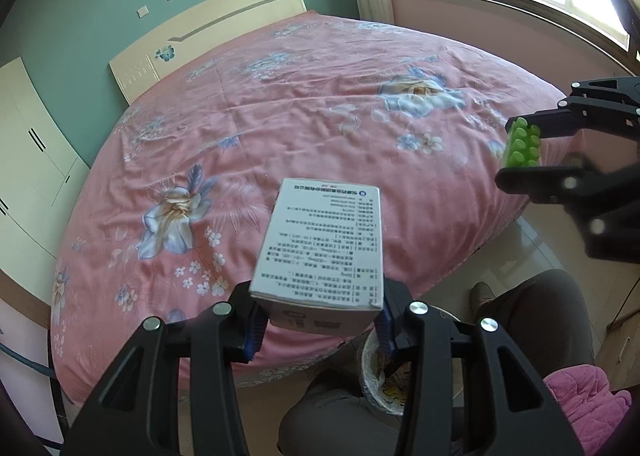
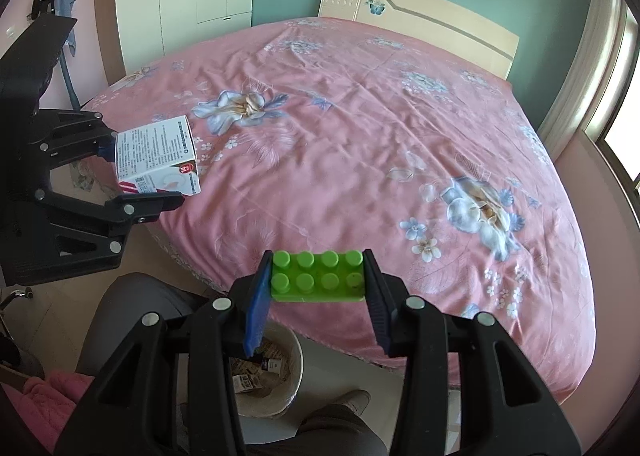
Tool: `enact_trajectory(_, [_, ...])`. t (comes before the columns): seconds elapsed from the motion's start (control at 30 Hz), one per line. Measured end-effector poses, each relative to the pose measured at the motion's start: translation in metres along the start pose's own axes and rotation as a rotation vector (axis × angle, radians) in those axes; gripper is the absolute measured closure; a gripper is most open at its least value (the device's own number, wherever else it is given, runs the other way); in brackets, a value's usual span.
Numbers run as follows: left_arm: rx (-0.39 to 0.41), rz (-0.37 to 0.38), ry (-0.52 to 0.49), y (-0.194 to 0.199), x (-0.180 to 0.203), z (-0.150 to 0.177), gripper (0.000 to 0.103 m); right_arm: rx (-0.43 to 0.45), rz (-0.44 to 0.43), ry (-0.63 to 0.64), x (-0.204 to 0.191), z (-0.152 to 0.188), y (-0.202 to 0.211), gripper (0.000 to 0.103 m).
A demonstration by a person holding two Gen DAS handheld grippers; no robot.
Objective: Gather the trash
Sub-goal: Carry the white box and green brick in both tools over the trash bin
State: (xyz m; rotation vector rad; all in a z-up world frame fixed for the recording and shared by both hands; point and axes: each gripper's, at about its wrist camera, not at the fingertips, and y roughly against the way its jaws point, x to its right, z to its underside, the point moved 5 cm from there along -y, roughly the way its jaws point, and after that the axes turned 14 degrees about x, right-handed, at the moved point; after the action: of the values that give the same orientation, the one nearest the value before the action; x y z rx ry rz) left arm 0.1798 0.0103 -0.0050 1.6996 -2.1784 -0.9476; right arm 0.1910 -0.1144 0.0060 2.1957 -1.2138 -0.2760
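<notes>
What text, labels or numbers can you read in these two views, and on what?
"14" in a red badge: front face of the white box, seen in the right wrist view, held in the left gripper.
Dense Chinese print on the box's broad face: upside down, too small to read.
Cartons in the trash bin below: lettering too blurred to read.
Green building brick in the right gripper: no text.

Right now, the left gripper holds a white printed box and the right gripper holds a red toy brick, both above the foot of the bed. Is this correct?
Almost. The toy brick is green, not red; the right wrist view shows it clamped between the jaws of the right gripper. The rest stands: the left gripper holds the white printed box at the foot of the bed.
</notes>
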Motion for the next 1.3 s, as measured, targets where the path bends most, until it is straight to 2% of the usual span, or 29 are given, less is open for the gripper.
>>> enact_trajectory(0.67, [-0.195, 0.123, 0.031, -0.06, 0.045, 0.1, 0.057, -0.178, -0.086, -0.039, -0.024, 0.102, -0.057, 0.059])
enact_trajectory(1.3, [-0.353, 0.222, 0.06, -0.108, 0.088, 0.171, 0.057, -0.343, -0.152, -0.113, -0.038, 0.19, -0.105, 0.059])
